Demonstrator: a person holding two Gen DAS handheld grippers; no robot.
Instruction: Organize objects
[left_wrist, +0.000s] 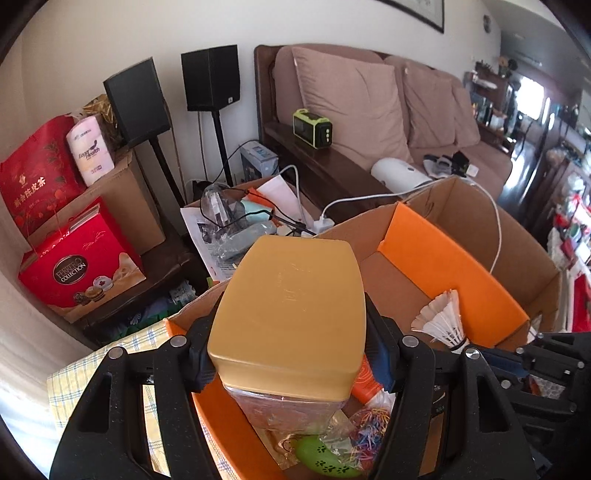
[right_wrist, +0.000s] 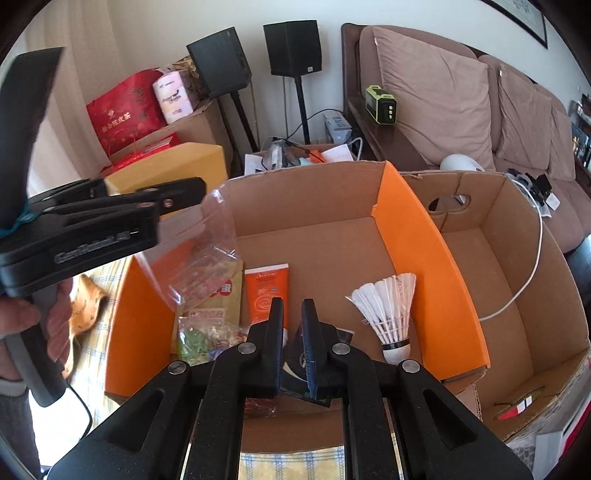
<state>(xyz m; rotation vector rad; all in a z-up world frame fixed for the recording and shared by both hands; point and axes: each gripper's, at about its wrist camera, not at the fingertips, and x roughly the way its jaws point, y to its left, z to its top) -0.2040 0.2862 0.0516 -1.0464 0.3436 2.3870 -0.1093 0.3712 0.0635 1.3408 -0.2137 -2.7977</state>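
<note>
Clamped between the fingers of the left gripper (left_wrist: 288, 354) is a clear jar (left_wrist: 291, 406) with a gold lid (left_wrist: 291, 314); the pads press on the lid's two sides, so the jar hangs below them, its see-through body pointing down into the orange box (right_wrist: 424, 251). From the right wrist view the jar is held up above the box's left end, tilted, not touching anything inside. My guess is that it is gripped by the lid because the lid is the stiff, flat-sided part, while the thin clear wall would slip or give.

Lower down, the right gripper (right_wrist: 293, 317) has its jaws almost together with only a narrow slot between them. Something dark lies under the fingers, but whether it is pinched I cannot tell.

Inside the box lie an orange tube (right_wrist: 266, 291), a shuttlecock (right_wrist: 391, 314) standing on its cork against the right wall, a bag of rubber bands (right_wrist: 203, 338) and a tan packet (right_wrist: 221, 295). These crowd the near end, leaving bare floor at the far end, probably the easiest spot for the jar.

A larger carton (right_wrist: 535, 277) stands just beside the box on the right, with a white cable (right_wrist: 532, 258) trailing into it.
</note>
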